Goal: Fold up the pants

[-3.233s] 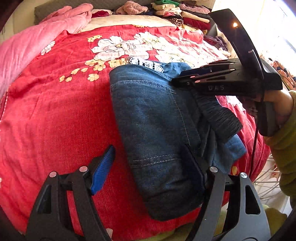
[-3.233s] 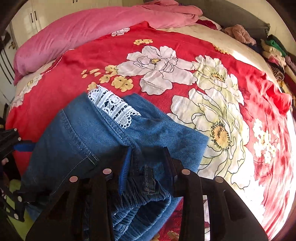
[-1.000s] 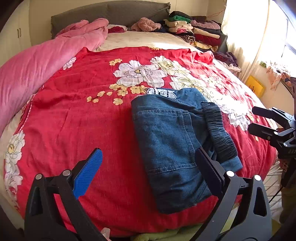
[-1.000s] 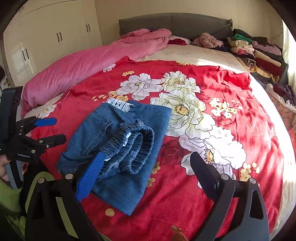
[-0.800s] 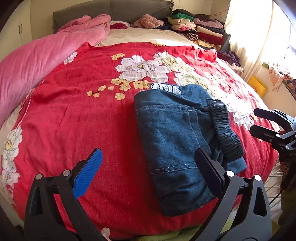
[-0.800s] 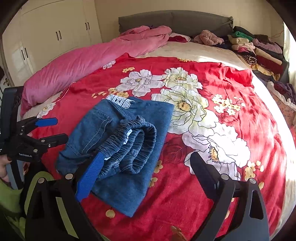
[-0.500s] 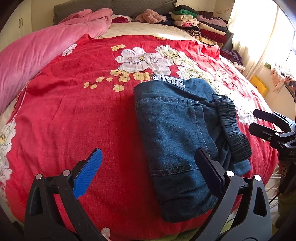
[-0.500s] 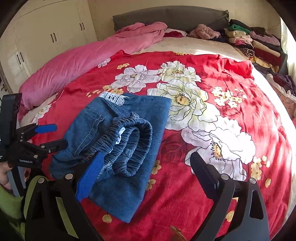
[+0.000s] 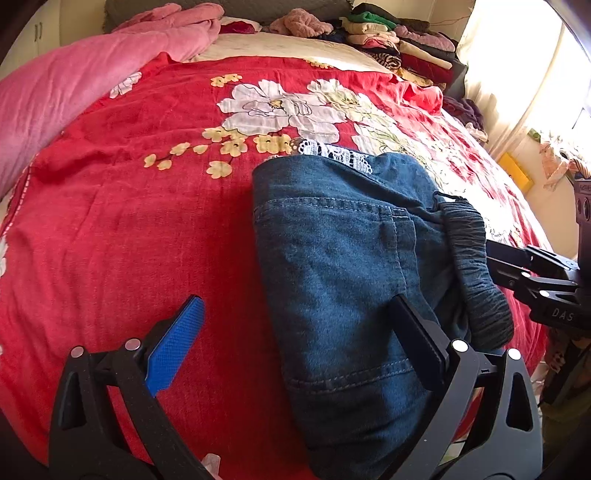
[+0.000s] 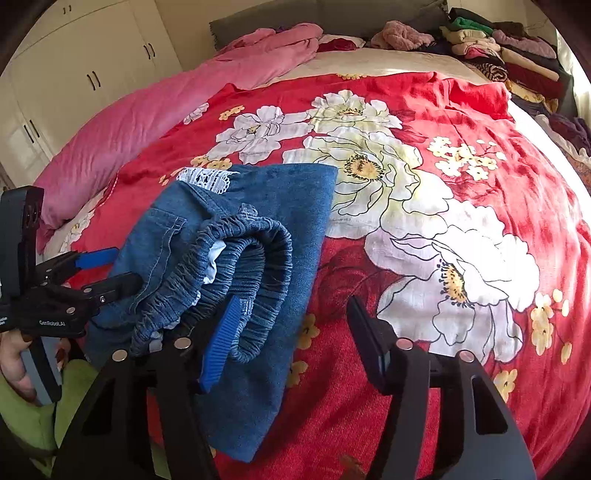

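Note:
Folded blue denim pants [image 9: 343, 266] lie on the red floral bedspread [image 9: 129, 229] near the bed's front edge, elastic waistband [image 10: 251, 258] bunched on top, white lace trim [image 9: 332, 153] at the far end. My left gripper [image 9: 295, 332] is open, its right finger over the pants' near corner, the blue-padded left finger over bare spread. My right gripper [image 10: 291, 332] is open, its blue left finger close to the waistband, the right finger over the spread. Each gripper shows in the other's view, the right one [image 9: 532, 273] and the left one [image 10: 92, 273], both empty.
A pink duvet [image 10: 155, 110] runs along the bed's left side. Stacked folded clothes [image 10: 498, 48] sit at the far right by the grey headboard [image 10: 295, 14]. White wardrobe doors [image 10: 74, 74] stand at the left. A window and curtain [image 9: 517, 74] are at the right.
Both grippers have let go of the pants, drawn back and opened wide, then come in closer over the last second. The folded pants lie still.

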Available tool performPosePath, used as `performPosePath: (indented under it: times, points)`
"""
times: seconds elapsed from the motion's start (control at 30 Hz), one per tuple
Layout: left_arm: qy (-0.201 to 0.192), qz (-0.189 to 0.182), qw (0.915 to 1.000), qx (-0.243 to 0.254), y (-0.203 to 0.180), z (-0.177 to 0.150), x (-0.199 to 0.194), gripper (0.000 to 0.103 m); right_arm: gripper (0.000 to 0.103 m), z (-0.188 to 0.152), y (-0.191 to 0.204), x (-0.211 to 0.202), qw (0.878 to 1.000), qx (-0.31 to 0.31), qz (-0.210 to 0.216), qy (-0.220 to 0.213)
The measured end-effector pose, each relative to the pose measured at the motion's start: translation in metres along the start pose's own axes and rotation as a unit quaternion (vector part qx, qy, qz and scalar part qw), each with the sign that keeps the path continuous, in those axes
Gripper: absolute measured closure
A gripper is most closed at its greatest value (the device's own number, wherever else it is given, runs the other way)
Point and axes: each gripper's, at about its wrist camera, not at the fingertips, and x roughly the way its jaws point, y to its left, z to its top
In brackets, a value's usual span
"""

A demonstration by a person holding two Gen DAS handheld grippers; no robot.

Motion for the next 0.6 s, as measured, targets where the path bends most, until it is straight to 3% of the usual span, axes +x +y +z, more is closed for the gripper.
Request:
performPosePath:
  times: [0.07,0.47,0.6]
  points:
    - [0.001,-0.005,1.0000,-0.005,0.001,0.002,0.003,0.010,0.056,0.001,0.000,0.005,1.000,0.003,0.015,0.006]
    - [0.014,-0.029,0.9995,0.006,-0.008,0.009,0.018,0.010,0.055,0.007,0.000,0.025,0.998,0.013,0.058,0.023]
    - [0.016,-0.044,0.9989,0.004,-0.011,0.013,0.023,0.015,0.054,0.009,0.001,0.029,0.998,0.005,0.063,0.018]
